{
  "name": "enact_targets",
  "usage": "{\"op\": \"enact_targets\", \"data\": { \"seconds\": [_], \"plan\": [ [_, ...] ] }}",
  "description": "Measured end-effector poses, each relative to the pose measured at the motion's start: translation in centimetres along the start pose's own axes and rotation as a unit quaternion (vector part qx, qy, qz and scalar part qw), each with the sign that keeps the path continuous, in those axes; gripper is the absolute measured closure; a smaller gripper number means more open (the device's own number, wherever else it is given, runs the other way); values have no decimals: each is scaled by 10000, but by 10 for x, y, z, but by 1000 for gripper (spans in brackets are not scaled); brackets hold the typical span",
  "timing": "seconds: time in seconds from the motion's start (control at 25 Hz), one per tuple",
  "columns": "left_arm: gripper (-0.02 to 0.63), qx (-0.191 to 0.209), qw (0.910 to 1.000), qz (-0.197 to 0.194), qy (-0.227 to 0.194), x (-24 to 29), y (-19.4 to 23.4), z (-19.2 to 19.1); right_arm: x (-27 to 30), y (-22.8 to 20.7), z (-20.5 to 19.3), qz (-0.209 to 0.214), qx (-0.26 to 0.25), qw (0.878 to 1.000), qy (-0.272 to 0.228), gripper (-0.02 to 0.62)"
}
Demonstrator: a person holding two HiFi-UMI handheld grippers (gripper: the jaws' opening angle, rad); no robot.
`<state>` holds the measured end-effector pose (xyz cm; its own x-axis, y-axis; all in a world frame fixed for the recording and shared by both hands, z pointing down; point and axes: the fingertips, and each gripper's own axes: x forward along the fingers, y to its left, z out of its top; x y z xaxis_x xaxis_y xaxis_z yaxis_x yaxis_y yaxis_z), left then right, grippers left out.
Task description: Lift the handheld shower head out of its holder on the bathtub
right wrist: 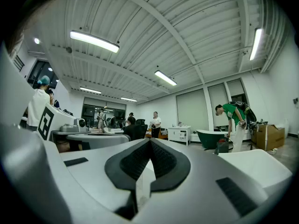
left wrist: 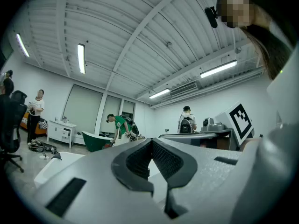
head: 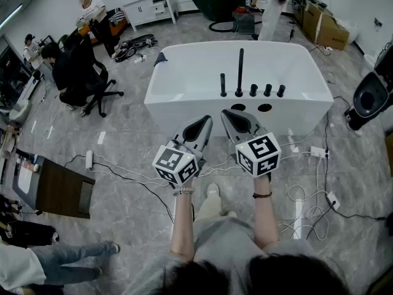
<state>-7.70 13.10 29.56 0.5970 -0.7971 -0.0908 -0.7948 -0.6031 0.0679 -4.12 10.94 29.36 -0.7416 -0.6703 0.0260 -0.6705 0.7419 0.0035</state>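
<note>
In the head view the white bathtub stands ahead of me on the grey floor. On its near rim a tall slim black wand, the handheld shower head, stands upright in its holder. A shorter black post is to its left and three black knobs to its right. My left gripper and right gripper hover side by side just short of the rim, both shut and empty. The left gripper and the right gripper show closed jaws in their own views, and the wand is hidden there.
White cables and power strips trail over the floor by my feet. A dark wooden box sits at the left, with a seated person on an office chair beyond it. A black round device stands at the right. A green tub is behind.
</note>
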Motion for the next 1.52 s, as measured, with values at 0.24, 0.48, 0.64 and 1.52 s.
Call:
{"op": "enact_targets", "data": {
  "seconds": [0.24, 0.48, 0.64, 1.52],
  "plan": [
    [601, 21, 10000, -14, 66, 8, -1, -4, 1, -4, -3, 12, -9, 10000, 6, 595],
    [601, 17, 9999, -47, 142, 17, -2, -4, -1, -16, -2, -35, 37, 10000, 23, 595],
    [601, 20, 9997, -139, 194, 29, 1, -6, 5, -20, -9, 127, 182, 9996, 159, 595],
    [601, -330, 9973, -374, 537, 139, 125, -52, 128, -123, -55, 173, 680, 9956, 627, 594]
  ]
}}
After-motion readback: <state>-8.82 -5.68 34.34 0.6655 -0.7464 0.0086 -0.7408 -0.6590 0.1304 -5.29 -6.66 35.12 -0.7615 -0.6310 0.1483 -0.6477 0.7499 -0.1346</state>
